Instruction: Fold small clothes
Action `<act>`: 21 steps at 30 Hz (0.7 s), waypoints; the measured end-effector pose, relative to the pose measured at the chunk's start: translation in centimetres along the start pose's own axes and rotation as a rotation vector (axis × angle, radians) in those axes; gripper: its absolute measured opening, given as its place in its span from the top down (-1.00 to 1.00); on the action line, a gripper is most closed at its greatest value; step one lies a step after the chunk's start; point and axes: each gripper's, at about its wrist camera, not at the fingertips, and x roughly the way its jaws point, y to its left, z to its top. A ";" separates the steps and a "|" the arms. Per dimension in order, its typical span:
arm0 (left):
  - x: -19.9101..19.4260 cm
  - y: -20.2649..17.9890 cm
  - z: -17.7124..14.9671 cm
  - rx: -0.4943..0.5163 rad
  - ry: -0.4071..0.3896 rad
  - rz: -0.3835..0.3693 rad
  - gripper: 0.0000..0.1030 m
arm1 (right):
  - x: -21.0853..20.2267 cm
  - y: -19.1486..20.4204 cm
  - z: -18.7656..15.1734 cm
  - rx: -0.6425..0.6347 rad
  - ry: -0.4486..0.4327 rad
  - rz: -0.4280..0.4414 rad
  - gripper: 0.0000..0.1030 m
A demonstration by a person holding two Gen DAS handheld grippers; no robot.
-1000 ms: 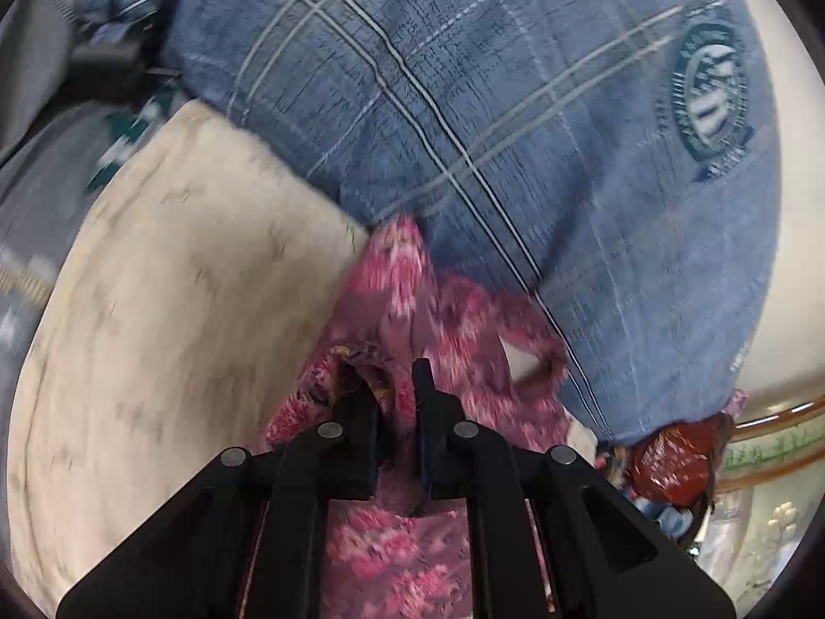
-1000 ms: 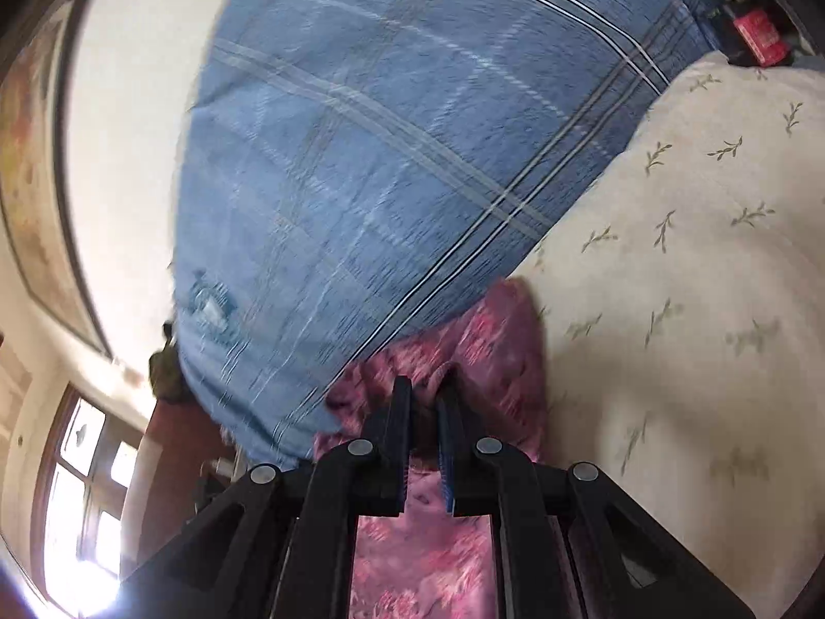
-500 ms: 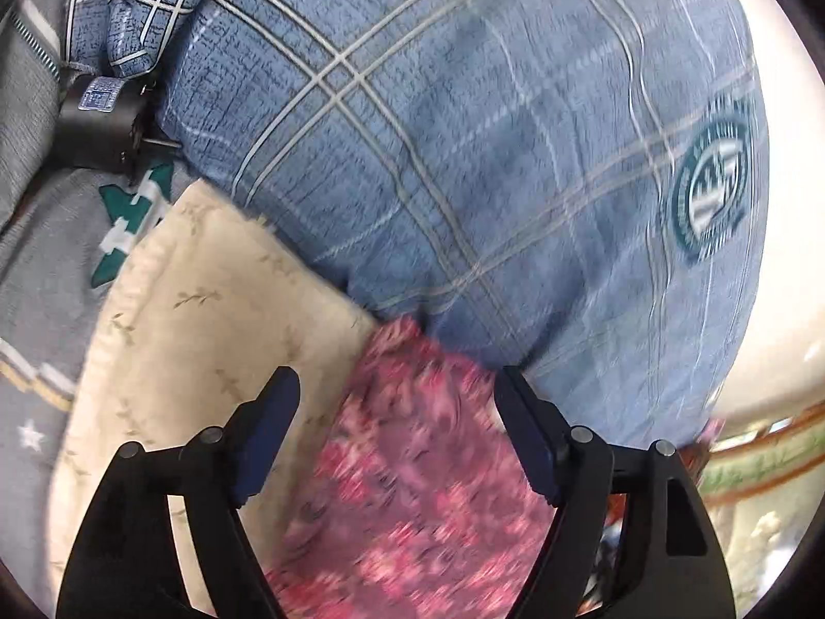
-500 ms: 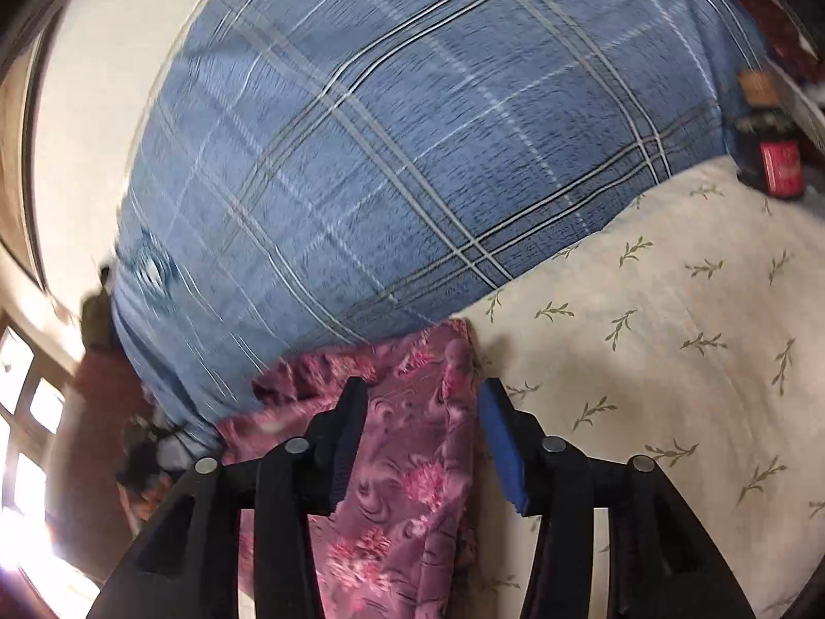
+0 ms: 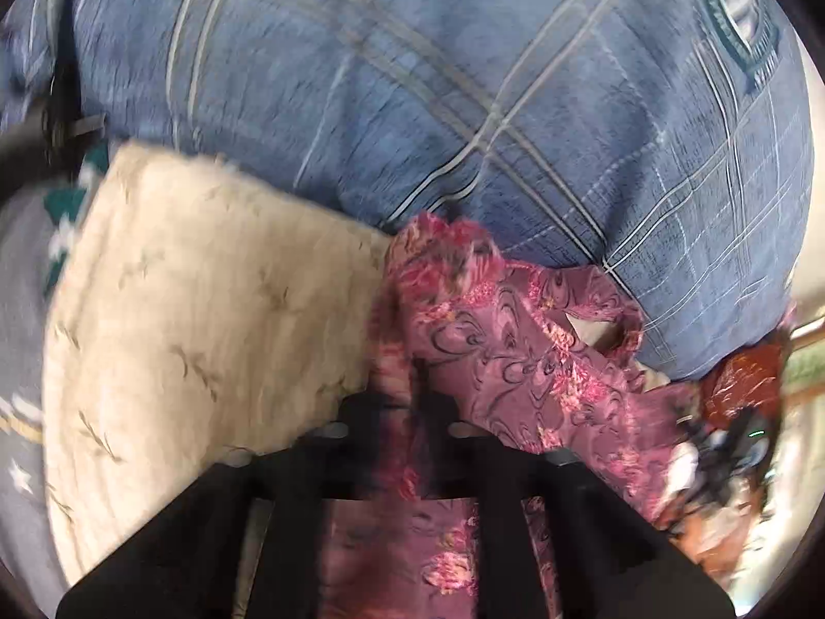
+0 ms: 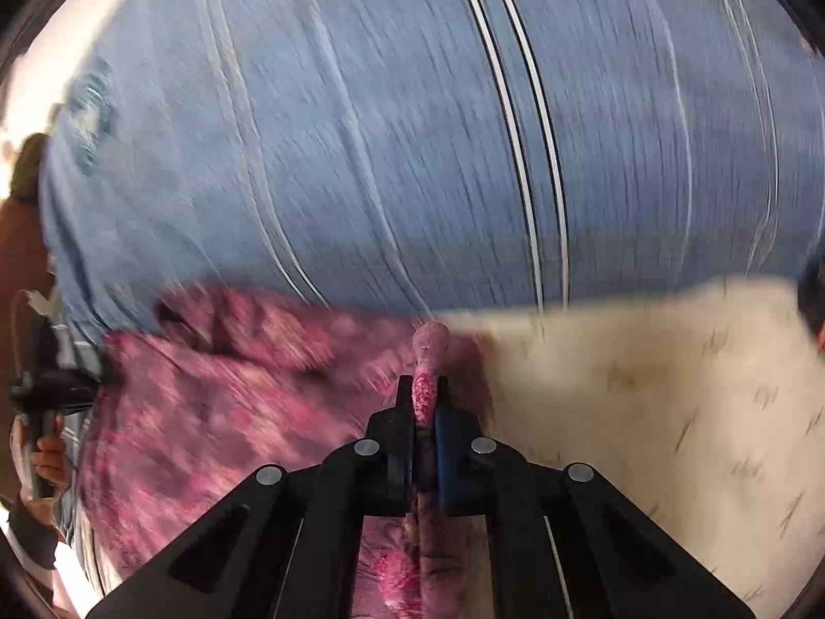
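A small pink floral garment (image 5: 521, 351) lies crumpled on a cream leaf-print cloth (image 5: 196, 320), against a big blue plaid pillow (image 5: 464, 93). My left gripper (image 5: 407, 402) is shut on a fold of the garment near its left edge. In the right wrist view the same garment (image 6: 232, 402) spreads to the left, and my right gripper (image 6: 425, 397) is shut on its right edge, a pinched ridge of fabric standing up between the fingers. The view is motion-blurred.
The blue plaid pillow (image 6: 412, 129) fills the far side of both views. The cream cloth (image 6: 644, 402) stretches to the right. A grey patterned bedcover (image 5: 26, 309) lies at far left. Cluttered red and dark items (image 5: 742, 412) sit at the right edge.
Both grippers were shut on the garment, opened half a second ago, and are now shut again on new folds of it. The garment has shifted and bunched.
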 end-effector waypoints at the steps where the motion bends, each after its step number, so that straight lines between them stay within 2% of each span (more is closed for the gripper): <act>1: -0.2 -0.2 0.2 -0.004 -0.028 0.002 0.90 | -1.1 -0.1 0.7 0.019 -0.047 0.025 0.89; 3: -0.2 0.0 0.9 -0.020 -0.066 0.014 0.90 | -2.6 -1.0 1.8 0.078 -0.124 0.071 0.89; 5: 0.9 0.9 2.0 -0.063 -0.068 0.047 0.90 | -2.1 -2.3 2.3 0.121 -0.134 0.063 0.89; 6: 1.5 1.2 2.1 -0.078 -0.064 0.066 0.90 | -1.3 -2.8 2.3 0.130 -0.117 0.045 0.89; 8: 3.2 1.6 2.0 -0.109 -0.035 0.120 0.90 | 1.7 -4.0 1.8 0.150 -0.027 -0.022 0.88; 10: 3.6 2.1 1.9 -0.133 -0.021 0.120 0.90 | 4.5 -4.8 0.7 0.160 0.084 -0.079 0.86; 11: 3.1 2.0 1.8 -0.135 -0.028 0.112 0.90 | 4.9 -5.0 0.1 0.167 0.108 -0.117 0.71; 12: 2.5 2.0 1.6 -0.133 -0.031 0.097 0.90 | 4.7 -5.2 -0.4 0.180 0.111 -0.132 0.71; 15: -1.9 1.9 0.1 -0.088 -0.065 0.070 0.89 | 0.8 -5.3 -1.7 0.205 0.036 -0.083 0.67; 16: -3.7 1.5 -1.1 -0.059 -0.081 0.038 0.83 | -1.1 -5.3 -2.4 0.216 0.013 -0.038 0.65; 17: -5.0 1.1 -2.4 -0.036 -0.082 0.005 0.75 | -3.1 -5.2 -3.3 0.230 -0.011 0.018 0.52; 18: -6.1 0.7 -3.4 -0.021 -0.084 -0.016 0.52 | -5.1 -5.2 -4.5 0.243 -0.031 0.065 0.29; 19: -7.1 0.6 -4.9 -0.011 -0.088 -0.028 0.21 | -7.3 -5.1 -6.1 0.256 -0.045 0.110 0.13; 20: -8.2 0.5 -7.2 -0.005 -0.095 -0.049 0.09 | -9.0 -4.9 -7.6 0.266 -0.053 0.137 -0.04; 21: -8.7 0.6 -8.8 -0.004 -0.094 -0.070 0.02 | -10.5 -5.0 -9.0 0.277 -0.061 0.155 -0.09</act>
